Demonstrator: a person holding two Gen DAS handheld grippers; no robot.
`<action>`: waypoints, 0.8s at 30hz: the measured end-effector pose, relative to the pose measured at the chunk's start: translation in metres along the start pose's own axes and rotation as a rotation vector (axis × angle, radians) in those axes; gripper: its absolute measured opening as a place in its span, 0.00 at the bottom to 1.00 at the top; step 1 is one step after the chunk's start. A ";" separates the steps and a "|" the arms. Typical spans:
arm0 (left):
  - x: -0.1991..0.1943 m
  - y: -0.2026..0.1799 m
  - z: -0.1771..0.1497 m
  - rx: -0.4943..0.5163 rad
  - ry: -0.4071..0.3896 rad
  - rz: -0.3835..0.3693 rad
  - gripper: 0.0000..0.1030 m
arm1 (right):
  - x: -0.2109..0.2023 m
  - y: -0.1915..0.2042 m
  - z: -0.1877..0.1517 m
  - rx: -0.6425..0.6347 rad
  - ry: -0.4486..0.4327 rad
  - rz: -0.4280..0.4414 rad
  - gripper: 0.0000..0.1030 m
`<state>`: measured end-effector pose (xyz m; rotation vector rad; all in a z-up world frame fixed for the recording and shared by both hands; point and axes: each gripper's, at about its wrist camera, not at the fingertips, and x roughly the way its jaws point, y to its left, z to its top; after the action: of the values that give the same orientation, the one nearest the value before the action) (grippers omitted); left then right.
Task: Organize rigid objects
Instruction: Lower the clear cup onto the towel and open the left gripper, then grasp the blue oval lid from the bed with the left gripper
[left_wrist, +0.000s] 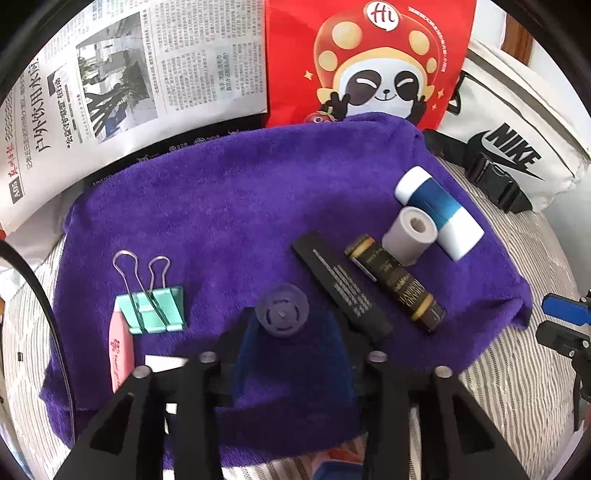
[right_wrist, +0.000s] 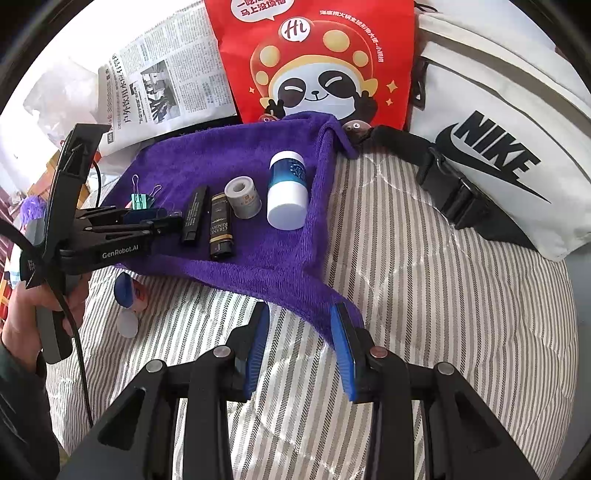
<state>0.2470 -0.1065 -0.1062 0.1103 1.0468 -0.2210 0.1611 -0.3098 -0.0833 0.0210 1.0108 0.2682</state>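
White bag reads "NIKE"; left hand-held gripper reads "GenRobot.AI".

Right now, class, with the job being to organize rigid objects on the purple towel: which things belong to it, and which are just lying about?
Belong to the job:
binder clip
pink eraser
purple spool between the left hand-held gripper fingers
black tube
dark gold-banded tube
grey tape roll
blue-and-white bottle
purple towel

Lying about:
newspaper
red panda bag
Nike bag

Behind my purple towel lie a newspaper, a red panda bag and a white Nike bag, all on striped bedding.
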 end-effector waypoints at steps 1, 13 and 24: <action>0.000 -0.001 -0.001 0.003 0.003 0.002 0.43 | -0.001 0.000 -0.001 0.002 -0.001 0.000 0.34; -0.048 -0.005 -0.021 -0.002 -0.041 -0.013 0.56 | -0.022 -0.009 -0.015 0.028 -0.030 0.003 0.34; -0.069 -0.008 -0.059 -0.042 -0.010 -0.038 0.56 | -0.028 0.003 -0.036 0.014 -0.024 0.023 0.35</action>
<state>0.1619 -0.0942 -0.0753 0.0515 1.0433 -0.2333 0.1167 -0.3170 -0.0788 0.0488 0.9889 0.2809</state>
